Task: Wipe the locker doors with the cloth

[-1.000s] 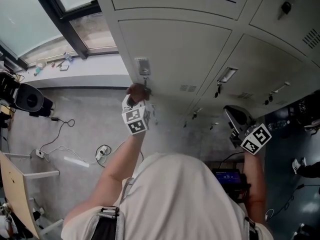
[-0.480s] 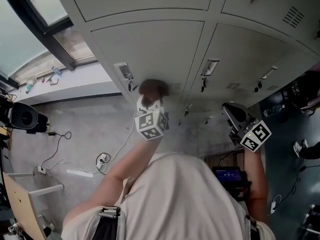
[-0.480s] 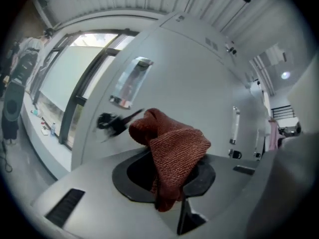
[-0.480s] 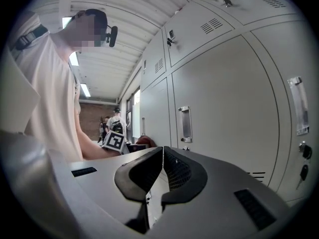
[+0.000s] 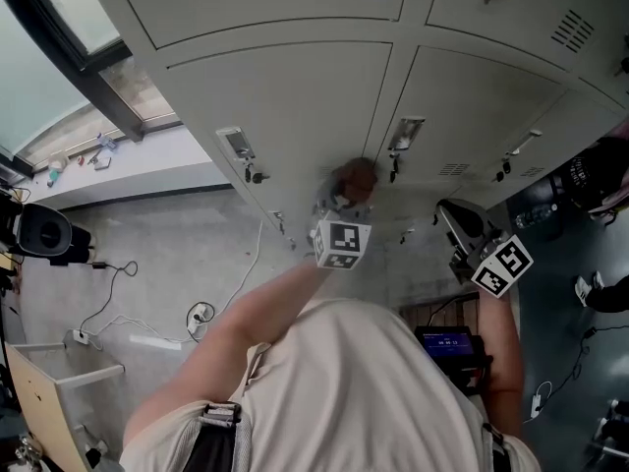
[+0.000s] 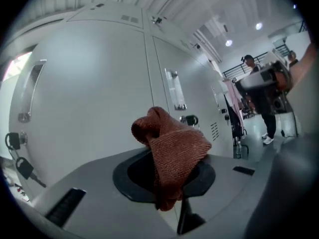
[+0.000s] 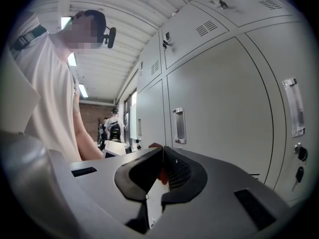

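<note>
A rust-brown knitted cloth (image 6: 169,151) is bunched between the jaws of my left gripper (image 6: 172,176), which is shut on it. In the head view the cloth (image 5: 352,177) presses against the grey locker doors (image 5: 295,96) near the seam between two doors, with the left gripper (image 5: 344,209) right behind it. My right gripper (image 5: 460,232) hangs back at the right, away from the lockers. In the right gripper view its jaws (image 7: 162,176) meet tip to tip with nothing held.
Locker handles (image 5: 405,134) and hanging keys (image 5: 257,176) stick out from the doors. A window (image 5: 59,28) and sill lie at the left, cables (image 5: 118,283) on the floor. Other people (image 6: 259,98) stand farther down the locker row.
My left gripper has swept the cloth to the right across the door, from the left door's lock to the seam beside the neighbouring door's handle. The right gripper has stayed put.
</note>
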Tool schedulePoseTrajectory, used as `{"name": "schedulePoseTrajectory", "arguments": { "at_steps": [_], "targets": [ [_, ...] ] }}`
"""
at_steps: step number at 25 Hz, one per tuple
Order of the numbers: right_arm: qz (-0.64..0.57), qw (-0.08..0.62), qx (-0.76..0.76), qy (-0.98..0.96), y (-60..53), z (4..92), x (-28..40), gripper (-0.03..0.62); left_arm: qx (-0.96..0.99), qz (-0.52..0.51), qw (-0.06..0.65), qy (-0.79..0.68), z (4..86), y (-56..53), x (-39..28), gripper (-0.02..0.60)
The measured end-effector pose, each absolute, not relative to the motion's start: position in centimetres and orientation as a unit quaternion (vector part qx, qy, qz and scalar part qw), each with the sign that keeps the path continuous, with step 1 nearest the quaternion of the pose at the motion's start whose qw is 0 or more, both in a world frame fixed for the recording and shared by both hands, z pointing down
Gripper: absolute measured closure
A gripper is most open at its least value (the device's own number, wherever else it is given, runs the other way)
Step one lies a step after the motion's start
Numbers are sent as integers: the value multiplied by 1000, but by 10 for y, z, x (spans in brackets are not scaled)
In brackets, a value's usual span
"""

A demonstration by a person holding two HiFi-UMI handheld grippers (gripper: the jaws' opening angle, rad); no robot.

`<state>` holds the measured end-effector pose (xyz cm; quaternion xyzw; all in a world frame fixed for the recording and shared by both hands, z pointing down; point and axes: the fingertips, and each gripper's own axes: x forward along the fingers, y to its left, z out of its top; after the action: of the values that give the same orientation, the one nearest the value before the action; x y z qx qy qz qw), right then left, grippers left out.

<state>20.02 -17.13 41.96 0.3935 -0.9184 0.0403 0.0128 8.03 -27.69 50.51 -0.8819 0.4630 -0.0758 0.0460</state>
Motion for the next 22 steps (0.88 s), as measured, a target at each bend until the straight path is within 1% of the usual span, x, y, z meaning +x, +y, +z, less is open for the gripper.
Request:
{"name": "schedulePoseTrajectory", "arguments": {
  "at_steps": [2, 4, 10, 12, 14, 17, 18, 22],
  "targets": [
    [42, 11, 397, -917, -171, 420, 203, 576, -873, -101, 43, 476, 528, -279, 58, 509],
    [46, 10, 400, -915, -171, 422, 204, 576, -852, -122, 39, 508, 546, -281, 18, 509],
    [55, 12, 400, -915, -176, 429, 199, 576, -738, -146, -6, 659, 571, -291, -169, 509],
    [58, 11, 398, -916, -178, 431, 194, 576, -712, -143, -15, 687, 574, -295, -211, 509],
    [59, 12, 391, -918, -180, 433, 188, 576, -701, -138, -28, 699, 580, -301, -228, 509],
    [57, 15, 382, -922, -181, 434, 180, 576, -673, -126, -39, 727, 589, -307, -226, 510],
    [55, 17, 381, -923, -179, 434, 179, 576, -655, -116, -43, 745, 590, -306, -224, 523],
    [53, 16, 383, -922, -167, 433, 205, 576, -599, -59, -97, 793, 598, -290, -205, 531]
  ]
}}
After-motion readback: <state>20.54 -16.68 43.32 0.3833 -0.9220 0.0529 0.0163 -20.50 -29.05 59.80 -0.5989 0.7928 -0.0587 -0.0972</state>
